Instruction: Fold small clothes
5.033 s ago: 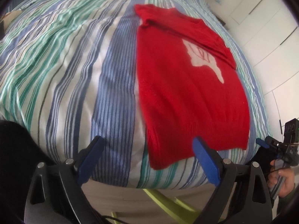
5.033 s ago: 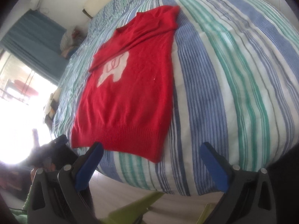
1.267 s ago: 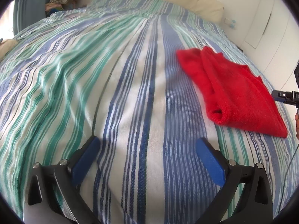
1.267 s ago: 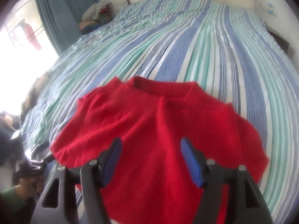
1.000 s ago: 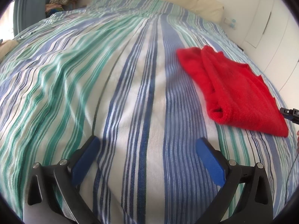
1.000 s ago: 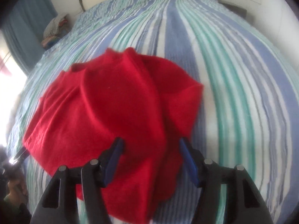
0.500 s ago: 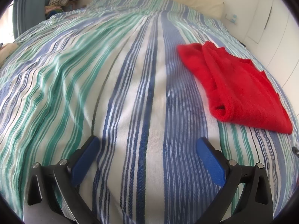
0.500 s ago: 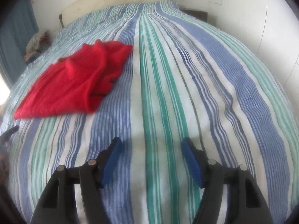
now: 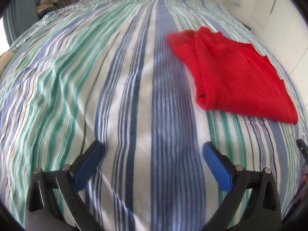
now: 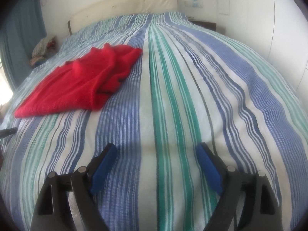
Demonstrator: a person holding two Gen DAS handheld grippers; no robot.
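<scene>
— Where is the garment found?

— A folded red knitted sweater (image 9: 236, 77) is seen lying on a bedspread striped in blue, green and white (image 9: 123, 88). In the left wrist view it is placed up and to the right of the fingers; in the right wrist view the same sweater (image 10: 82, 84) is placed up and to the left. A rolled fold edge is shown on its near side, and a bunched part is left at its far end.

— How are the two hand-held tools set?

— The left gripper (image 9: 153, 159) is held spread wide over bare bedspread, nothing being gripped between its blue pads (image 9: 88, 161). The right gripper (image 10: 156, 163) is likewise spread wide, nothing being held between its blue pads (image 10: 208, 165). Both are kept well apart from the sweater.

— What else is shown?

— A cream padded headboard (image 10: 123, 7) is seen at the far end of the bed, below a white wall (image 10: 250, 2). A blue curtain (image 10: 21, 36) is hung at the left, and a small pile of mixed clothes (image 10: 43, 48) is left beside it. White cupboard doors (image 9: 279, 17) are seen at the right of the left wrist view.
</scene>
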